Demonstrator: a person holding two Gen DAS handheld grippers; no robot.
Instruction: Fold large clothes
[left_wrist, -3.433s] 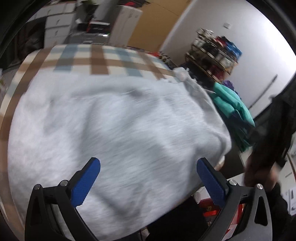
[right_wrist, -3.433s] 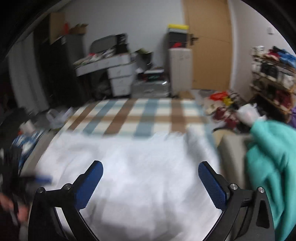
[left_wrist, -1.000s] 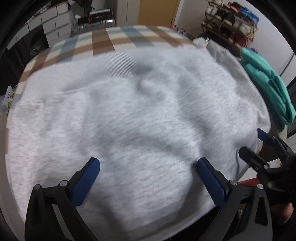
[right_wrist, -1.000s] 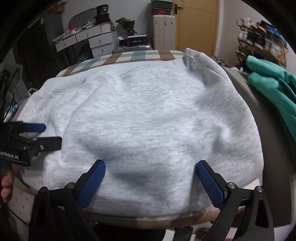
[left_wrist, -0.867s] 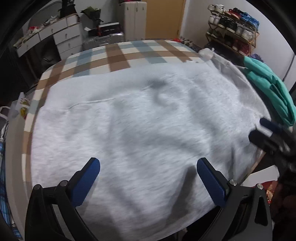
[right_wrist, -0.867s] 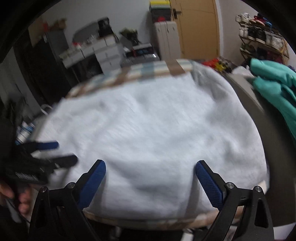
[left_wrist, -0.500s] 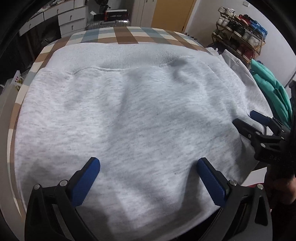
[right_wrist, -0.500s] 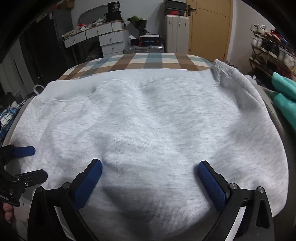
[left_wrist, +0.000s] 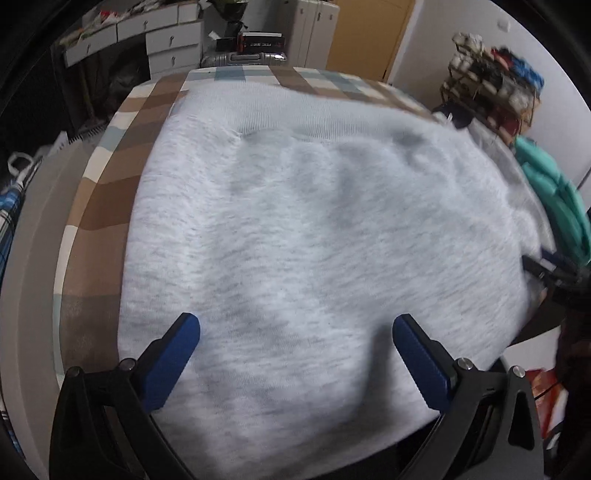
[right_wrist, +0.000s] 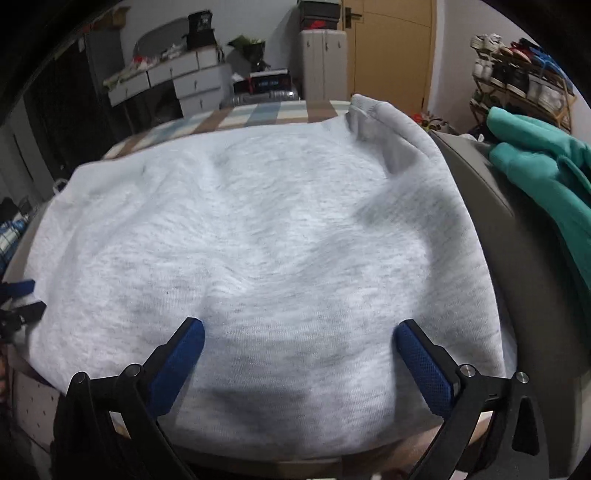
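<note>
Sweatshirt (left_wrist: 314, 229) of pale grey lies spread flat over the checked cloth (left_wrist: 107, 184) covering the surface, its ribbed hem toward the far edge and its near edge draping off the front. Left tongs (left_wrist: 295, 332) hang over its near part, jaws wide apart and empty. Right tongs (right_wrist: 299, 334) hover likewise, open, gripping nothing. Beside the sweatshirt on the right lies a teal garment (right_wrist: 546, 177).

Soft, even indoor light, fairly dim toward the dark rounded fisheye corners. The left wrist view is smeared by motion blur across the grey sweatshirt (left_wrist: 314, 229); the right wrist view is sharper, with straight lines bowing near the edges.
</note>
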